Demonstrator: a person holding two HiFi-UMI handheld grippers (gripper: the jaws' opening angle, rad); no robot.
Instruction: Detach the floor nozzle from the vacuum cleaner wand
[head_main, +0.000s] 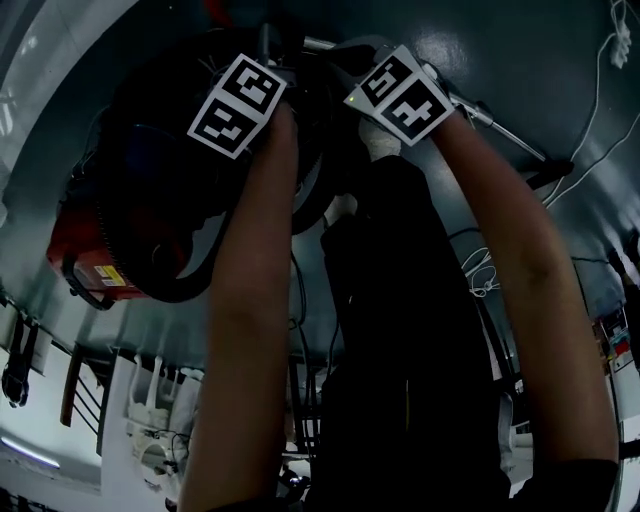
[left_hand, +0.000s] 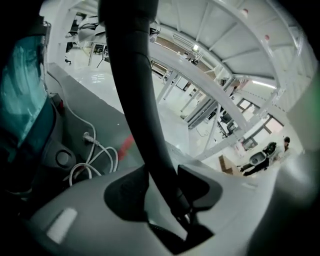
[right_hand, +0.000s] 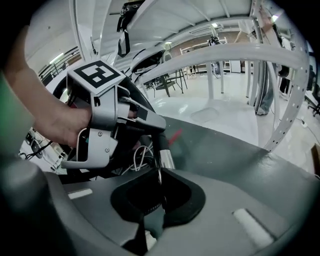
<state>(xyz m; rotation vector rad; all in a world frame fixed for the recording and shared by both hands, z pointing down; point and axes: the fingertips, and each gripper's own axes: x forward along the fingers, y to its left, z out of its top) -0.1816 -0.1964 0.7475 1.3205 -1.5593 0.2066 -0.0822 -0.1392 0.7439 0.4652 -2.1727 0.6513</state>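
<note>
The head view is dark. Both grippers are held close together at the top, over the red and black vacuum cleaner (head_main: 90, 262). My left gripper (left_hand: 170, 196) is shut on a black tube (left_hand: 135, 75) that runs up between its pads. In the right gripper view that tube ends in a silver collar (right_hand: 165, 159), just below the left gripper (right_hand: 150, 125). My right gripper (right_hand: 160, 196) is shut, its pads together, right beside the collar. A silver wand (head_main: 502, 127) lies on the floor at the upper right. I cannot pick out the floor nozzle.
A white cable (left_hand: 93, 156) lies coiled on the dark grey floor (right_hand: 235, 150), and more white cord (head_main: 482, 272) lies to the right. White steel beams (right_hand: 280, 60) stand around. A person (left_hand: 260, 158) is far off. A teal part (left_hand: 22, 90) is at the left.
</note>
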